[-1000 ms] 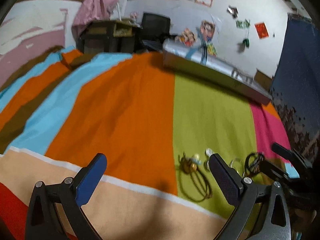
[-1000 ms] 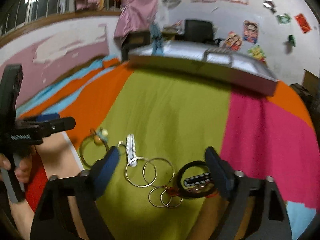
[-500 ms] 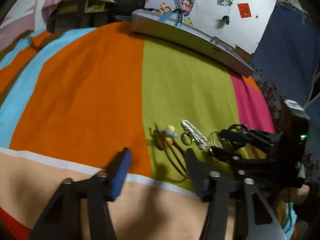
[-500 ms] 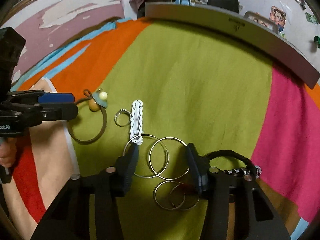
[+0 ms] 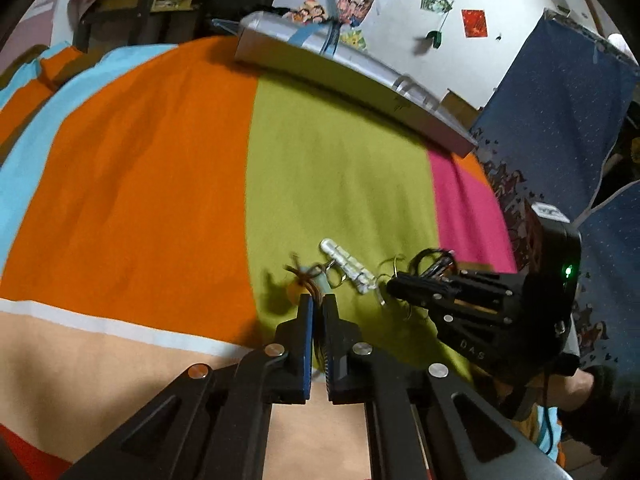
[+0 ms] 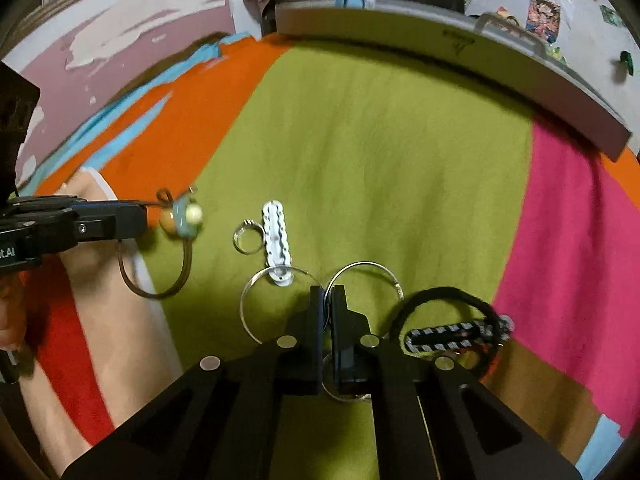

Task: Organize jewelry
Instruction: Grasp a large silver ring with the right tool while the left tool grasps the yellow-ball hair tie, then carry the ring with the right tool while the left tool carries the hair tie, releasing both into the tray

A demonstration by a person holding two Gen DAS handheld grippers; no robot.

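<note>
Left gripper (image 5: 318,300): jaws closed on brown beaded hair tie (image 6: 182,216), lifted off striped bedspread (image 6: 380,152). Right gripper (image 6: 328,294): jaws pinched on large silver hoop (image 6: 362,276). Beyond: white hair clip (image 6: 276,236), small ring (image 6: 247,237), grey case (image 6: 460,44).

Large silver hoops: two (image 6: 280,304) (image 6: 362,280). Small finger ring (image 6: 248,237): one; white beaded hair clip (image 6: 276,236): one. Brown beaded hair tie (image 6: 160,276): one; black hair tie (image 6: 444,312): one; striped clip (image 6: 452,336): one.
</note>
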